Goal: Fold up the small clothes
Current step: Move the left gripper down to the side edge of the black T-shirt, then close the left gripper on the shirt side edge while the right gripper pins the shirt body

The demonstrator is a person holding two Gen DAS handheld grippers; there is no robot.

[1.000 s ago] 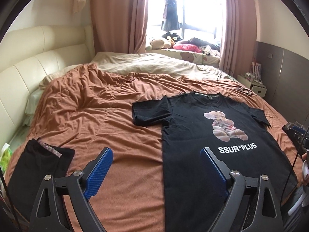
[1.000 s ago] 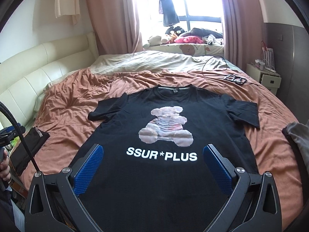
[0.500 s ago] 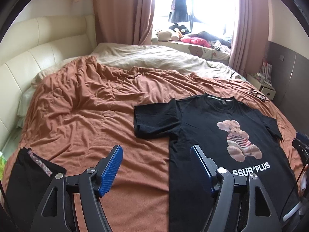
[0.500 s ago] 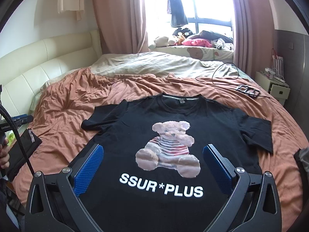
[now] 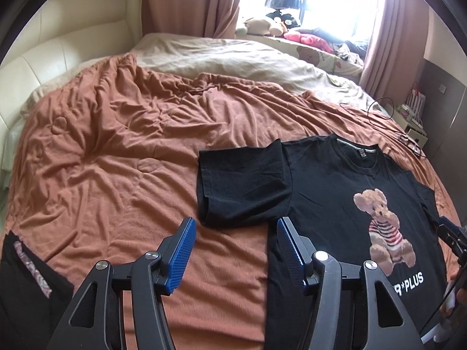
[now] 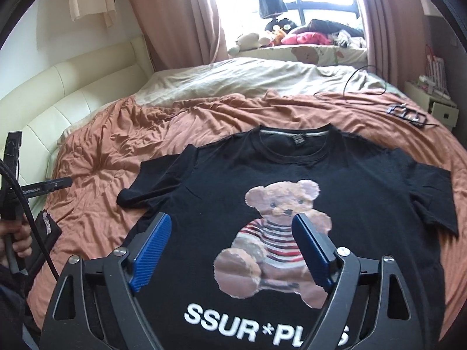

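At the far left edge of the bed, a dark folded garment (image 5: 26, 285) with a patterned strip lies on the rust-coloured duvet (image 5: 116, 160). In the right wrist view a hand (image 6: 17, 242) grips a tool handle just beside that garment.

The left gripper (image 5: 236, 250) hangs above the duvet with its blue-padded fingers (image 5: 181, 250) spread apart and nothing between them. Its left finger is over bare duvet; its right finger is over the left edge of the T-shirt body. The T-shirt's left sleeve (image 5: 242, 183) lies flat just beyond the finger tips, not touched by them.

The black T-shirt (image 6: 350, 180) lies spread face up on the duvet, collar toward the window, hem toward the onlooker. It carries a teddy-bear print (image 6: 274, 233) and white lettering (image 6: 239, 323) below it. Both sleeves lie extended outward.

The right gripper (image 6: 230, 248) is over the T-shirt front, fingers spread, holding nothing. Its right finger crosses in front of the bear print; its left finger is over plain black cloth. Contact with the cloth cannot be determined.

Farther right, a black cable (image 6: 364, 81) and a small dark frame-like object (image 6: 405, 115) rest on the duvet. A beige sheet (image 6: 233, 81) covers the far end of the bed.
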